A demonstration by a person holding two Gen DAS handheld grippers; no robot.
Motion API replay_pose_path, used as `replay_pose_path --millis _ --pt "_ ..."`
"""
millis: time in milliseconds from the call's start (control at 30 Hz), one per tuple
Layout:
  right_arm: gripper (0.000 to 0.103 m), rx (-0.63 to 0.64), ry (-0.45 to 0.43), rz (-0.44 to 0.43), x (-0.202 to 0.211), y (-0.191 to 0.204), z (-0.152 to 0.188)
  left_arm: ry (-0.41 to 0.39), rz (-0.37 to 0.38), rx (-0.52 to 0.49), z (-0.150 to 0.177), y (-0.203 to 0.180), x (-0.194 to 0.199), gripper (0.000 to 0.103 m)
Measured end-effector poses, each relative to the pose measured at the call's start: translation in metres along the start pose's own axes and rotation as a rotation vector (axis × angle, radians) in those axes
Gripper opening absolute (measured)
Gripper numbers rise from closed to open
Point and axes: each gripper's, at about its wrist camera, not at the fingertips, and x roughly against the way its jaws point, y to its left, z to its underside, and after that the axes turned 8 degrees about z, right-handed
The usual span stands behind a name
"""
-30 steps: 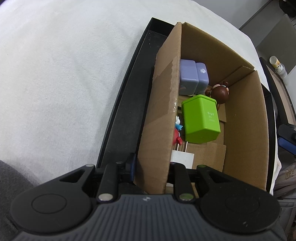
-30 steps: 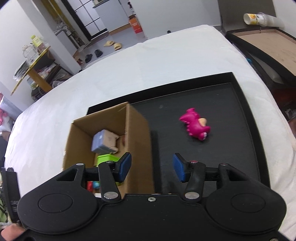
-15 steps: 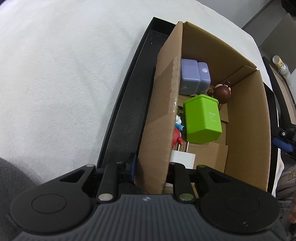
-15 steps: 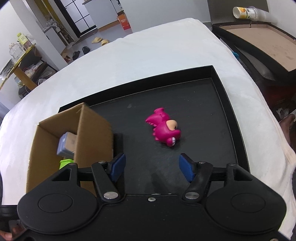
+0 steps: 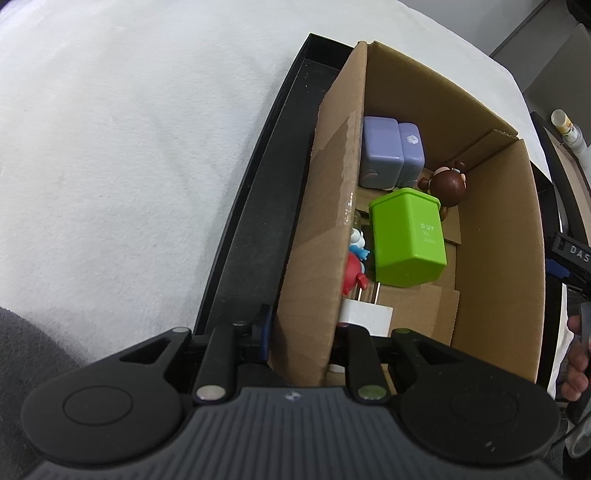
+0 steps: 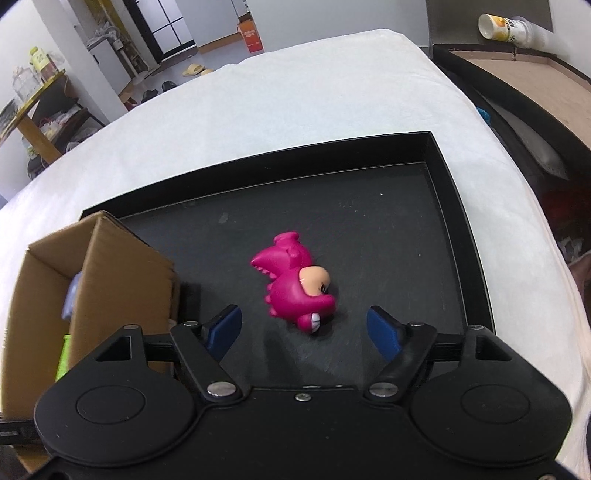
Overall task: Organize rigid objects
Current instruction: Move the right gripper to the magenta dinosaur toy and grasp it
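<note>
A pink dinosaur toy [image 6: 295,284] lies on its side on the black tray [image 6: 458,206]. My right gripper [image 6: 304,330] is open, its blue pads on either side of the toy, just short of it. My left gripper [image 5: 301,332] is shut on the near wall of the cardboard box [image 5: 325,221], one finger outside and one inside. The box holds a green box [image 5: 408,236], a purple block [image 5: 388,151], a brown bear figure [image 5: 448,184], a red and blue figure [image 5: 354,258] and a white charger [image 5: 365,317]. The cardboard box also shows in the right wrist view [image 6: 110,273].
The tray sits on a white cloth-covered surface [image 6: 295,92]. A wooden tray with a cup [image 6: 509,26] stands at the far right. Shelves and floor clutter lie beyond the far left edge.
My right gripper has moved right and closer to the pink dinosaur, and its jaws have opened wider. The left gripper has kept its hold on the box wall.
</note>
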Motion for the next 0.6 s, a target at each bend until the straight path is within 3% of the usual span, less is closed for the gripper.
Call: replay_pose_path --millis 200,267,600 --pt "0.069 0.059 -0.033 -0.007 0.001 0.007 0.004 0.000 -0.003 0.000 0.000 0.000 0.000 0.020" --pt "0.041 0.072 -0.037 0.001 0.001 0.009 0.005 0.000 -0.004 -0.001 0.000 0.000 -0.001 0.019" --pt "0.041 0.082 -0.054 -0.008 0.025 0.008 0.013 -0.003 -0.002 0.004 0.001 0.000 0.000 0.019"
